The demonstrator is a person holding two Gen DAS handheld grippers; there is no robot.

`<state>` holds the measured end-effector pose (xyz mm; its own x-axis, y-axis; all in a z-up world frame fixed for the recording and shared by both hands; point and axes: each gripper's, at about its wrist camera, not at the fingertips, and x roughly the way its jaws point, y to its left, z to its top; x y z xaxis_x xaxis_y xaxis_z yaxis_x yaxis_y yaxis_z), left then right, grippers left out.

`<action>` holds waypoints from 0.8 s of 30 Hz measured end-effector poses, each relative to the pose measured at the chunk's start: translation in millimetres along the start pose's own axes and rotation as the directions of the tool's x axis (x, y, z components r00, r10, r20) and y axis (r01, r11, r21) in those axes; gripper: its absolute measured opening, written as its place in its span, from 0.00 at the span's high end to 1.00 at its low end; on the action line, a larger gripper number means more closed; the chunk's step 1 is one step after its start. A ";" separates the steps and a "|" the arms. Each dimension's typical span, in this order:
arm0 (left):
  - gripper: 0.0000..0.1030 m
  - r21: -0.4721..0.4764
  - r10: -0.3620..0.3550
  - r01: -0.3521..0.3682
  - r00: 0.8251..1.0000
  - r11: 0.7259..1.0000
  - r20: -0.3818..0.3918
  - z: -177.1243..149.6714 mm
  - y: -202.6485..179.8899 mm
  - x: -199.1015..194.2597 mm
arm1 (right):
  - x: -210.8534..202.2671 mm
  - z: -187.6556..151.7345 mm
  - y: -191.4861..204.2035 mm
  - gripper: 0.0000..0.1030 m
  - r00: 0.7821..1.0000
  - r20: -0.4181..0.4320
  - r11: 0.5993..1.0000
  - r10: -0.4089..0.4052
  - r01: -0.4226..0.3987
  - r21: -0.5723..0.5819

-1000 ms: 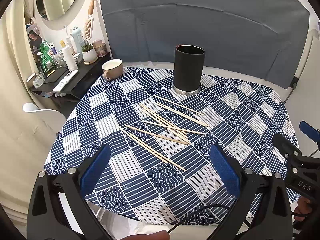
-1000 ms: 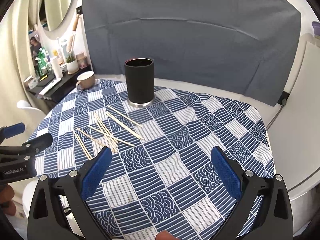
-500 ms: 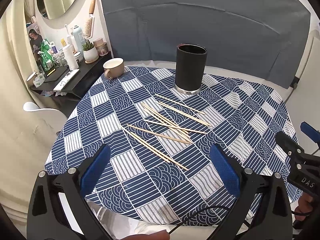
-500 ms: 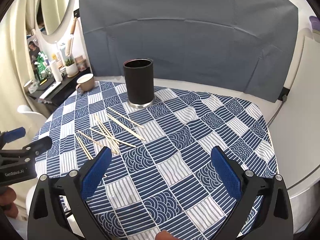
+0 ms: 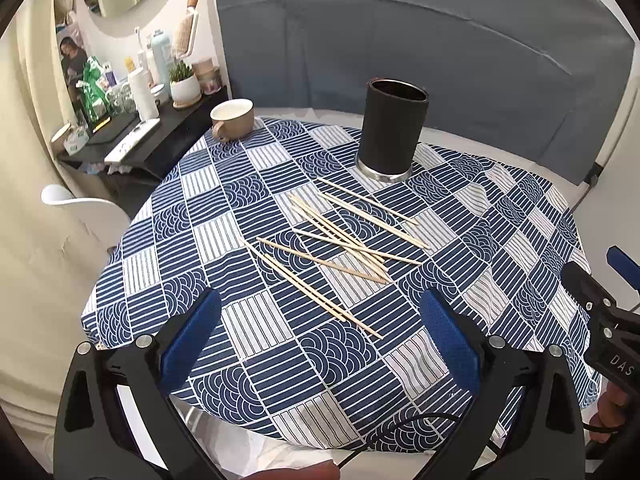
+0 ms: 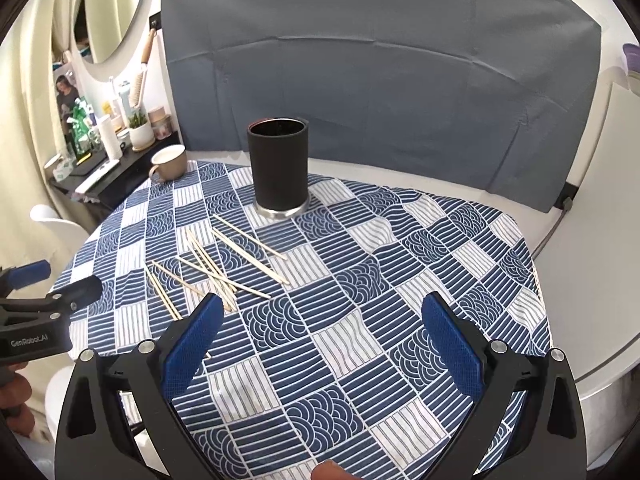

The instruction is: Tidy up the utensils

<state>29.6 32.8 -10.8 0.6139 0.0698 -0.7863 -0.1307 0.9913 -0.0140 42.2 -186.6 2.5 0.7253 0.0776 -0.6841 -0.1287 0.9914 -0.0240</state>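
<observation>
while left gripper (image 5: pixel 320 340) gapes, chopsticks (image 5: pixel 340 244) lie just ahead, untouched.

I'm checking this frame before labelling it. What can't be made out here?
- Inside of the black holder: both views, hidden by its own wall.
- Some chopsticks: right wrist view, ends hidden behind the right gripper finger.
- Shelf bottles: both views, too small to identify.

Scattered chopsticks (image 5: pixel 340 248) — upright black holder (image 5: pixel 394 130)
</observation>
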 end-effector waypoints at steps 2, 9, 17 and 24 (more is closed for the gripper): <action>0.06 -0.012 0.011 -0.011 1.000 1.000 -0.013 0.5 3.7 5.1 | 4.7 2.6 0.3 0.08 1.000 -0.010 1.000 0.004 -0.004 -0.007; 0.06 -0.103 0.027 -0.038 0.994 0.994 -0.109 6.3 28.1 36.1 | 43.7 23.3 1.3 0.08 0.993 -0.107 0.999 0.040 -0.042 -0.015; 0.06 -0.242 0.050 -0.114 0.966 0.964 -0.255 16.7 62.1 86.6 | 106.6 59.3 14.4 0.08 0.982 -0.184 0.994 0.030 -0.048 -0.097; 0.06 -0.318 0.054 -0.176 0.932 0.932 -0.358 14.4 75.2 136.9 | 176.9 83.6 37.8 0.08 0.965 -0.257 0.961 0.050 -0.117 -0.251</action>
<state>115.0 118.5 -110.6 0.2868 0.0786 -0.9548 -0.4776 0.8757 -0.0714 222.2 -126.6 -58.5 0.5196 0.0974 -0.8489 -0.3779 0.9172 -0.1261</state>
